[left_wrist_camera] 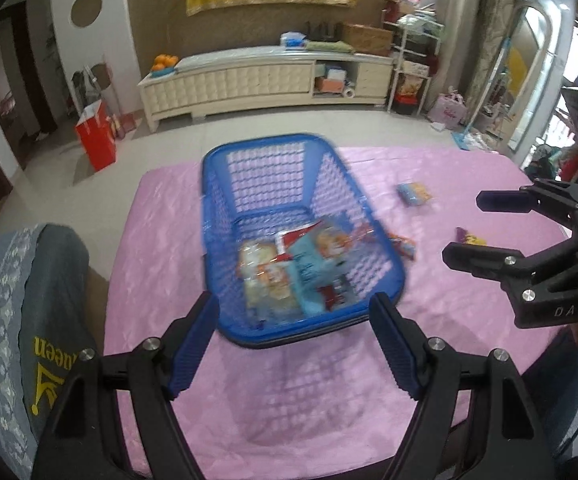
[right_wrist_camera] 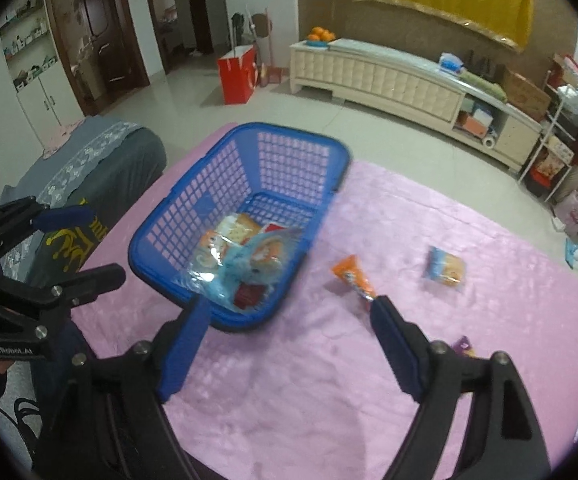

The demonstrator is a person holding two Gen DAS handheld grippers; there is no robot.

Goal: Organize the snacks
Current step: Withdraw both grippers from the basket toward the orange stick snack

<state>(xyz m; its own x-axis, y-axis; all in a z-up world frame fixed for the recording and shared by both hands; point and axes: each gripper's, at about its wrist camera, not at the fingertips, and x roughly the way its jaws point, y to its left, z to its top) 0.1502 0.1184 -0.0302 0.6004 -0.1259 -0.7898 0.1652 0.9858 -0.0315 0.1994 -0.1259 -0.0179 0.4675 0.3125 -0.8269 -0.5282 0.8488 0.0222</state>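
Blue basket (left_wrist_camera: 225, 184) on the pink-covered table (left_wrist_camera: 309, 400), lattice walls all round, standing upright toward the left side of the cloth. Inside, at the near end of its floor, a loose heap of snack packets (left_wrist_camera: 289, 268): pale blue, orange-and-white and red wrappers overlapping, too blurred to count. Far end of the basket floor bare.

Left claw (left_wrist_camera: 293, 340) spread wide, holding nothing, blue pads (left_wrist_camera: 193, 348) either side of the basket's near rim; touching it or merely in front of it, cannot tell. In the right wrist view, left claw (right_wrist_camera: 85, 244) at the left edge, beside the basket's left wall.

Right claw (right_wrist_camera: 289, 320) likewise spread wide, empty, above the cloth just right of the basket. Left pad overlapping the basket's near corner in view; right fingertip just beside the tail of the orange packet (right_wrist_camera: 353, 276).

Outside the basket, loose on the cloth: orange packet just right of the basket; blue-and-orange packet (right_wrist_camera: 445, 268) further right, well apart from the basket; purple packet (right_wrist_camera: 463, 346) near the right claw, partly hidden behind its finger. Same three in the left wrist view: orange one (left_wrist_camera: 405, 246) against the basket's right wall, blue-and-orange one (left_wrist_camera: 413, 194) beyond, purple one (left_wrist_camera: 469, 237) close to the right claw (left_wrist_camera: 465, 232).

Grey cushion with yellow lettering (left_wrist_camera: 41, 320) at the table's left edge. Cream cabinet (left_wrist_camera: 257, 80) along the far wall, red bag (left_wrist_camera: 97, 140) on the floor.
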